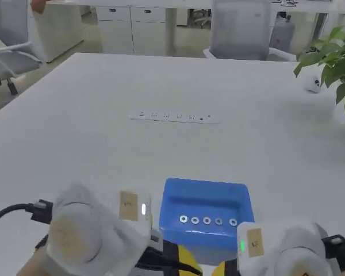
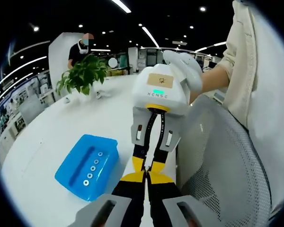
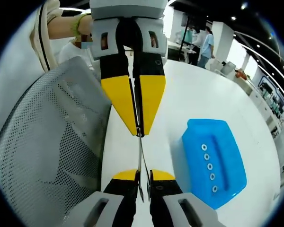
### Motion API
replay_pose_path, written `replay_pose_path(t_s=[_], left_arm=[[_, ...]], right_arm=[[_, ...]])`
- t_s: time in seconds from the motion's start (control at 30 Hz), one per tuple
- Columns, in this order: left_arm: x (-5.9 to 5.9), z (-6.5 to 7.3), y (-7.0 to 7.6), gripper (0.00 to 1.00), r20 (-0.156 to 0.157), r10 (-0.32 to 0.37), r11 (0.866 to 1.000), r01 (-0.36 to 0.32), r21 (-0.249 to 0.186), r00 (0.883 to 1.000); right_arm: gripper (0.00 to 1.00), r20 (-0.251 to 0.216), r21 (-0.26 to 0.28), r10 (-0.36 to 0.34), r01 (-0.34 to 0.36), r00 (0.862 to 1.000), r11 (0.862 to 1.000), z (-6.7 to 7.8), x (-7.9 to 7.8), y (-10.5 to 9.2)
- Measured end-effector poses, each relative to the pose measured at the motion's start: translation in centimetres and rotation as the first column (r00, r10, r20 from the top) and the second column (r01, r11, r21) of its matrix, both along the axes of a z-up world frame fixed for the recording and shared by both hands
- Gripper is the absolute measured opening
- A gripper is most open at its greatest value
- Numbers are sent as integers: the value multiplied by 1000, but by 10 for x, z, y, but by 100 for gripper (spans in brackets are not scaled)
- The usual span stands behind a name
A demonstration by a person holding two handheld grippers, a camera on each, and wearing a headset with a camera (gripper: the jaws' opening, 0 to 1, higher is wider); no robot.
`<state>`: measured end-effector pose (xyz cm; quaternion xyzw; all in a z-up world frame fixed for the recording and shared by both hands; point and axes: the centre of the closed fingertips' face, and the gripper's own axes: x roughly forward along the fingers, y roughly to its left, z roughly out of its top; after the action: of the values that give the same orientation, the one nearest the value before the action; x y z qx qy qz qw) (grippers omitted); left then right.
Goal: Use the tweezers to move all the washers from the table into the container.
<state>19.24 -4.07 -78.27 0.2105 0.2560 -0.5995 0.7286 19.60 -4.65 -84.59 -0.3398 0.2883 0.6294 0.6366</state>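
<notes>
Trouble would most likely come from the tweezers [image 3: 141, 156], which run as a thin metal strip between the two claws just off the near edge of the bench [image 1: 161, 155]. The left claw [image 2: 145, 177] is pinched narrow on one end and the right claw [image 3: 141, 179] is pinched narrow on the other. They sit tip facing tip, with little of the strip bare between them. If one claw lets go before the other has a firm hold, I judge the tweezers could swing or slip out. They would then fall past the near edge, by the mesh chair back [image 3: 52, 142] that shows beside the claws. If the claws pull apart or twist while both are clamped, the thin legs could bend or spring free. A low swing forward could also knock the container [image 1: 175, 192], which sits close to the near edge, and spill what it holds.

The container, a blue tray, stands on the bench just beyond the claws, toward the far edge. In the head view it is about midway between the two grippers. Five washers [image 1: 207, 220] lie in a row in its trough, apart from one another and apart from both claws. With those five in the tray, the moving looks done or close to it, as far as I can judge. The strip of bench nearest the person is hidden behind the grippers.
</notes>
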Motion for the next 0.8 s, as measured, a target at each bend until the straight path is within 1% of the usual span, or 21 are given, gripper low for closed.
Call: replay_pose_path(t_s=[0.03, 0.07, 0.1, 0.13, 0.17, 0.2, 0.23, 0.3, 0.33, 0.37, 0.43, 0.47, 0.57, 0.6, 0.67, 0.7, 0.73, 0.8], left_arm=[[0, -3, 1, 0, -1, -1, 1000, 1, 8, 1000], [0, -10, 3, 0, -8, -8, 1000, 9, 28, 1000], [0, -15, 4, 0, 1, -13, 999, 13, 37, 1000], [0, -22, 6, 0, -2, -22, 998, 22, 60, 1000], [1, -28, 11, 0, 3, -29, 995, 29, 95, 1000], [0, -33, 14, 0, -1, -34, 994, 34, 104, 999], [0, -36, 15, 0, -5, -35, 994, 36, 105, 999], [0, -43, 20, 0, -22, -35, 992, 37, 120, 999], [-1, -46, 22, 0, -25, -36, 991, 39, 126, 999], [-1, -51, 25, 0, -33, -36, 990, 40, 137, 999], [0, -58, 28, 0, -45, -37, 987, 43, 155, 998], [0, -61, 29, 0, -50, -38, 985, 45, 165, 998], [0, -73, 32, 0, -76, -45, 977, 60, 205, 996], [0, -76, 32, 0, -79, -49, 974, 66, 218, 996], [1, -83, 34, 0, -86, -57, 965, 77, 249, 995], [3, -85, 33, 0, -81, -59, 963, 78, 259, 995], [3, -86, 34, 0, -85, -61, 960, 81, 267, 995], [2, -89, 34, 0, -97, -64, 953, 90, 289, 993]], right_arm=[[5, 11, -1, -4, 4, 1000, 1000, -6, 1, 0], [5, 13, -4, -6, 6, 1000, 1000, -9, 0, 0], [5, 18, -8, -9, 9, 1000, 1000, -14, 0, 0], [5, 28, -11, -10, 10, 1000, 1000, -17, 1, 0], [6, 34, -7, -13, 14, 999, 1000, -19, 2, 0], [6, 36, 3, -21, 21, 999, 1000, -22, 3, 1], [7, 27, 10, -34, 34, 999, 999, -22, 3, 2], [10, 17, 25, -50, 49, 999, 998, -22, 2, 2], [13, 1, 61, -77, 77, 997, 995, -19, 1, 4], [18, -6, 76, -90, 91, 996, 993, -17, 1, 5], [26, -41, 141, -145, 149, 989, 979, -8, 0, 4], [30, -47, 153, -152, 157, 987, 976, -6, -1, 1], [35, -63, 181, -200, 208, 978, 961, 2, -3, -12], [38, -65, 196, -232, 241, 971, 951, 6, -2, -19], [44, -81, 208, -280, 291, 957, 934, 12, -2, -31], [47, -83, 210, -300, 310, 950, 927, 15, -2, -36], [49, -79, 215, -315, 324, 946, 921, 19, -2, -41], [52, -65, 236, -324, 330, 944, 914, 28, -4, -52]])
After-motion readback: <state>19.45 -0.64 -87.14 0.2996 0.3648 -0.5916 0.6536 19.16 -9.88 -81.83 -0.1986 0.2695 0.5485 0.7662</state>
